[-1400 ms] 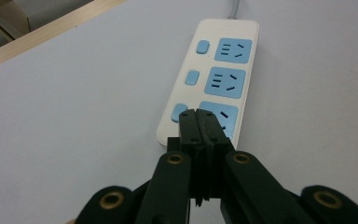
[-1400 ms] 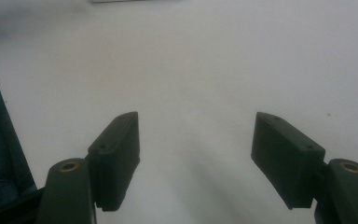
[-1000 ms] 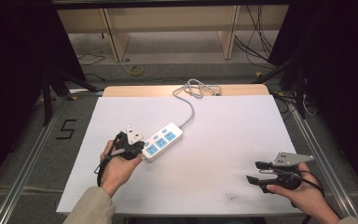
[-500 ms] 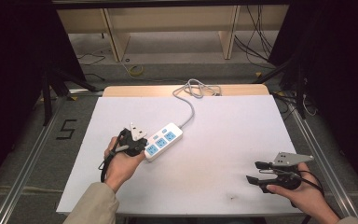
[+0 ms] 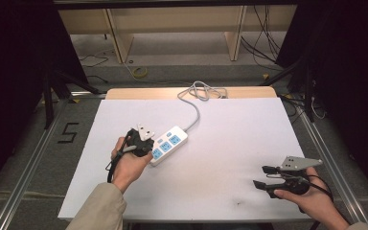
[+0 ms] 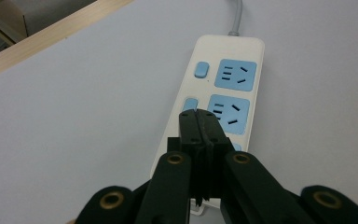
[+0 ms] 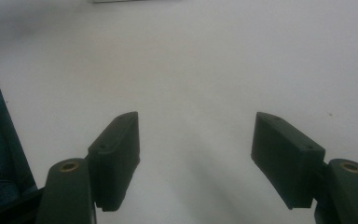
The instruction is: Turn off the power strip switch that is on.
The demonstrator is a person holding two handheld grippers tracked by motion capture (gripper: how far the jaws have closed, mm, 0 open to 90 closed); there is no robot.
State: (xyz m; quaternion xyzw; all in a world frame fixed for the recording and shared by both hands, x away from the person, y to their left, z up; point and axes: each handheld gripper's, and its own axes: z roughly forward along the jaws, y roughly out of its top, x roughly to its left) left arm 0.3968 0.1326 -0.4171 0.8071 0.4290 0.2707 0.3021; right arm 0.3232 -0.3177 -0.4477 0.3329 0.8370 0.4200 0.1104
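Observation:
A white power strip (image 5: 169, 143) with blue sockets lies slantwise on the white tabletop (image 5: 230, 143), and its grey cable (image 5: 196, 103) runs to the far edge. My left gripper (image 5: 148, 147) is at the strip's near end. In the left gripper view the jaws are pressed together with nothing between them, and the left gripper's (image 6: 203, 122) tips hang over the strip (image 6: 223, 84) beside a blue switch button (image 6: 190, 103) and the middle socket. My right gripper (image 5: 260, 176) rests low at the front right, far from the strip. The right gripper (image 7: 196, 140) is open over bare tabletop.
The cable coils on a wooden strip (image 5: 249, 92) at the table's far edge. Metal rails (image 5: 323, 153) run along both sides of the table. A "5" is marked on the floor (image 5: 68, 132) at the left. Shelving and loose cables stand beyond the table.
My left hand has edged forward and to the right, bringing the shut jaws over the strip's near end. The right hand and the strip have stayed put.

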